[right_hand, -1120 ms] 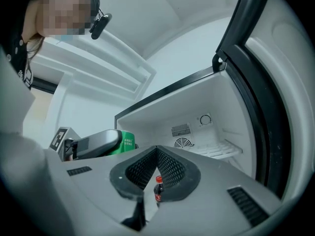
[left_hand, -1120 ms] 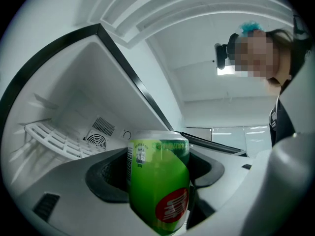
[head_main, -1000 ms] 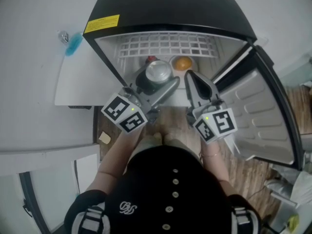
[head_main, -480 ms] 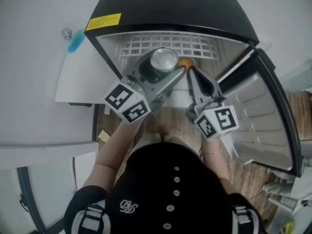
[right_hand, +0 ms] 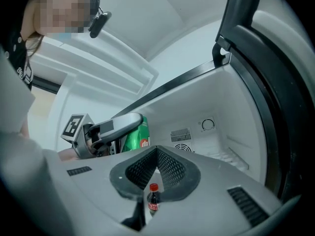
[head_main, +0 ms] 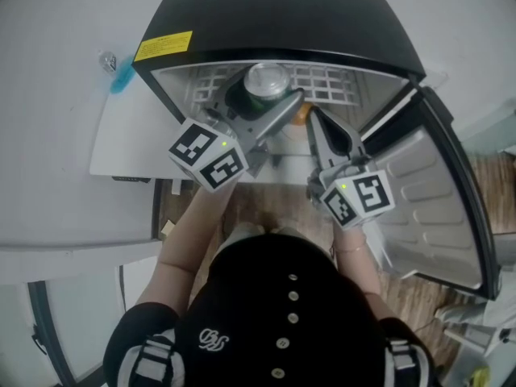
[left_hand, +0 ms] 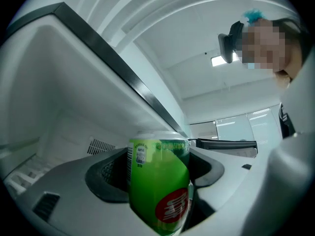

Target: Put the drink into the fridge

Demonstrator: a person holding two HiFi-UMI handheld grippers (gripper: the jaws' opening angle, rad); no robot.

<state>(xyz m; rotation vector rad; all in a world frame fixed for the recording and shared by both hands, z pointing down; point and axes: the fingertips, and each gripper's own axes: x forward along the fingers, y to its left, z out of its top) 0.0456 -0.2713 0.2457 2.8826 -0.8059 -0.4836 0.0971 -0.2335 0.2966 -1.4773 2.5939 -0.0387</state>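
Note:
The drink is a green can with a red logo [left_hand: 160,186] and a silver top [head_main: 266,79]. My left gripper [head_main: 260,100] is shut on it and holds it upright at the mouth of the open black fridge [head_main: 274,14], over the white wire shelf [head_main: 330,79]. The left gripper view shows the can filling the gap between the jaws, with the fridge's white inner wall [left_hand: 59,112] to the left. My right gripper [head_main: 317,118] is shut with nothing in it, just right of the can. The right gripper view shows the can [right_hand: 138,137] in the left gripper [right_hand: 114,128].
The fridge door [head_main: 435,192] stands open to the right. A small cola bottle with a red cap [right_hand: 153,197] stands inside the fridge. An orange round thing [head_main: 301,113] peeks out beside the can. A white counter [head_main: 121,135] lies left of the fridge.
My left gripper has carried the can forward, from in front of the fridge to over the wire shelf. The right gripper has edged forward slightly.

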